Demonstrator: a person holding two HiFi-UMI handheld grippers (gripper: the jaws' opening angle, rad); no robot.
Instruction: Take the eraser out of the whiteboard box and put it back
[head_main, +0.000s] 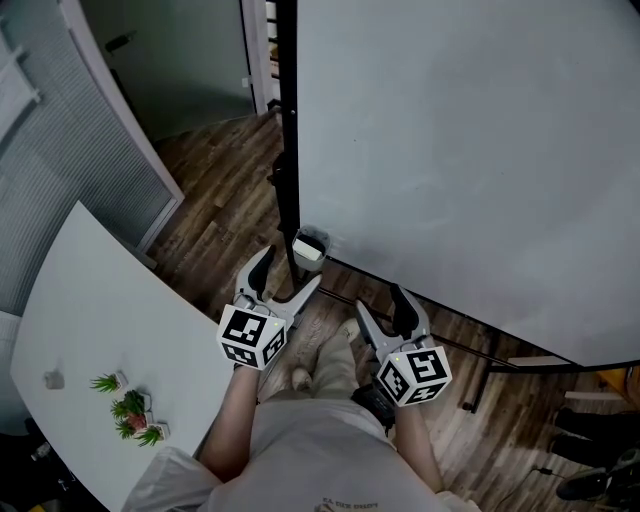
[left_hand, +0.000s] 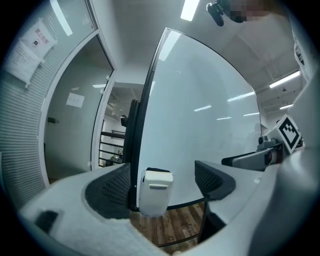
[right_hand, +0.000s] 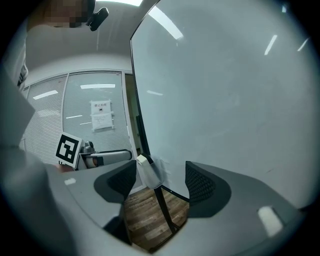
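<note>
A small white whiteboard box (head_main: 308, 250) hangs at the lower left corner of the whiteboard (head_main: 470, 150), beside its black frame post. In the left gripper view the box (left_hand: 156, 195) shows a dark strip at its open top, the eraser (left_hand: 157, 171). My left gripper (head_main: 290, 272) is open and level, just short of the box, which stands ahead between the jaws without touching them. My right gripper (head_main: 381, 303) is open and empty, a little to the right and further back. In the right gripper view the box (right_hand: 148, 172) is ahead and left of centre.
A white table (head_main: 90, 330) with small green plants (head_main: 130, 410) lies at the left. A glass partition with blinds (head_main: 60, 140) and a doorway are behind it. The whiteboard's stand bars (head_main: 480, 355) cross the wooden floor; dark shoes (head_main: 590, 450) sit at the bottom right.
</note>
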